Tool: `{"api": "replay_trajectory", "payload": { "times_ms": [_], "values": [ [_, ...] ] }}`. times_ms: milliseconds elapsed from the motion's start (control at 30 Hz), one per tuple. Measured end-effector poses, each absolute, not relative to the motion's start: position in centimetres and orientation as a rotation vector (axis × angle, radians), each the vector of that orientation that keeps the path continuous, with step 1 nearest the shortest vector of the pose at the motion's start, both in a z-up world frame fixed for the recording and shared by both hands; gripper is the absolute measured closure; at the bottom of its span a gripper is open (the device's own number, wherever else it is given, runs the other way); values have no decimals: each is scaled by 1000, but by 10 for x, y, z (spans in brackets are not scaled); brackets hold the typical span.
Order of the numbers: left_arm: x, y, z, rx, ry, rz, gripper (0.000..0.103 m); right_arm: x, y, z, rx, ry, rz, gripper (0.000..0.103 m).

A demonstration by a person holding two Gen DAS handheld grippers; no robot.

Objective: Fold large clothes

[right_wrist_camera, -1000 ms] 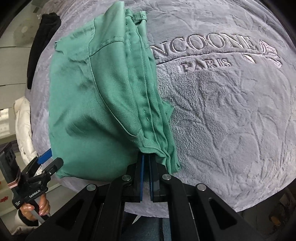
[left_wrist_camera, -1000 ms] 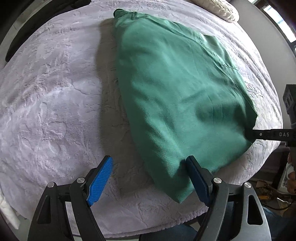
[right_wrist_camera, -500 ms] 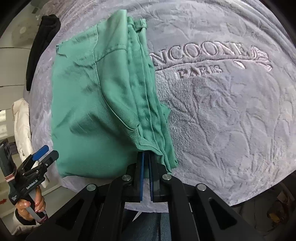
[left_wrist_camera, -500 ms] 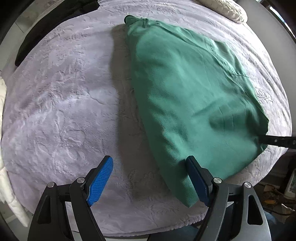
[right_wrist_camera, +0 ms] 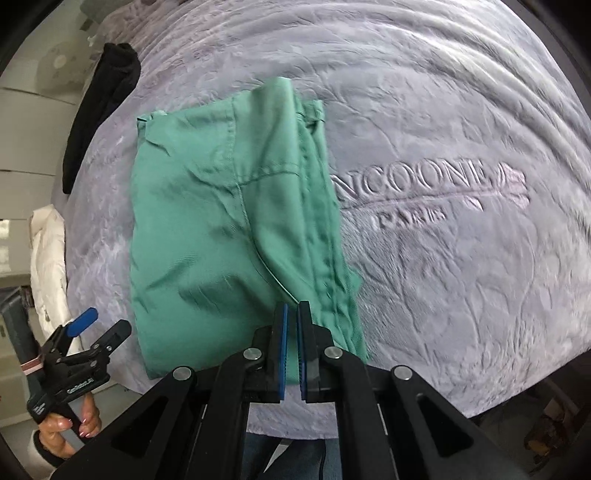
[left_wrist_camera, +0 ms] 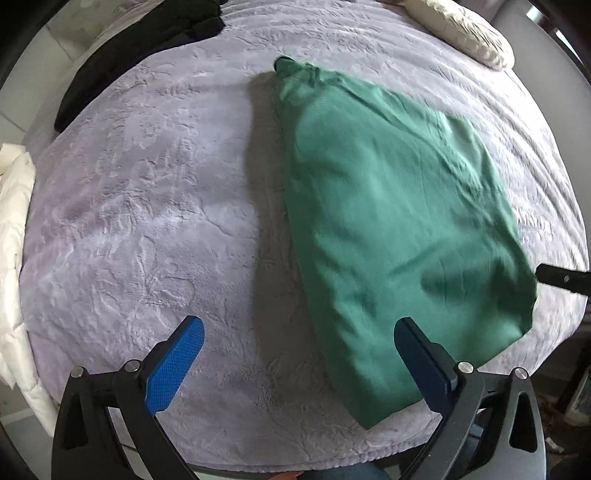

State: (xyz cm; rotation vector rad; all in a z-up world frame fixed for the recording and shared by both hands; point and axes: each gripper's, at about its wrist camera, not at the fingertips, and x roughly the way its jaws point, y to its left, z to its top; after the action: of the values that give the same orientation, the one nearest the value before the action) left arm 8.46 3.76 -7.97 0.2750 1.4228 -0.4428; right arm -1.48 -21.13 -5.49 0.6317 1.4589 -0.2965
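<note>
Lying folded on a grey plush bed cover (left_wrist_camera: 147,221), the green garment (left_wrist_camera: 388,229) occupies the centre-right of the left wrist view, its narrow end toward twelve o'clock and its broad end toward five o'clock.

Left to right in that view: a white padded item (left_wrist_camera: 14,258) hangs at the bed's edge at nine o'clock; a black garment (left_wrist_camera: 140,48) lies at eleven o'clock, well apart from the green one; a pale pillow (left_wrist_camera: 461,29) sits at one o'clock.

Left tongs (left_wrist_camera: 295,354): jaws are opening and stand wide, with only the garment's near edge showing between them. The pads press on nothing, and the cloth lies flat on the cover. Judgement: this corner appears to have been let go so the fold can settle.

Right tongs (right_wrist_camera: 291,332): jaws narrow, nearly together, pinching the seamed edge of the garment at six o'clock in the right wrist view. The cloth there rides up toward the pads, consistent with being held off the cover. Judgement: this grip keeps the stacked layers aligned while the other side is free.

An embossed brand mark (right_wrist_camera: 424,192) shows on the cover at three o'clock, clear of the garment.
</note>
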Motion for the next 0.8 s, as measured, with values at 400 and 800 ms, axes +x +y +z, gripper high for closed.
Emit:
{"api": "replay_trajectory", "payload": {
  "times_ms": [400,800],
  "values": [
    [100,27,-42,263,1347,-406,0,18,-190,-14,432,1391,-335,11],
    [102,17,-33,271,1321,-392,0,27,-189,0,342,1365,-421,0]
  ]
}}
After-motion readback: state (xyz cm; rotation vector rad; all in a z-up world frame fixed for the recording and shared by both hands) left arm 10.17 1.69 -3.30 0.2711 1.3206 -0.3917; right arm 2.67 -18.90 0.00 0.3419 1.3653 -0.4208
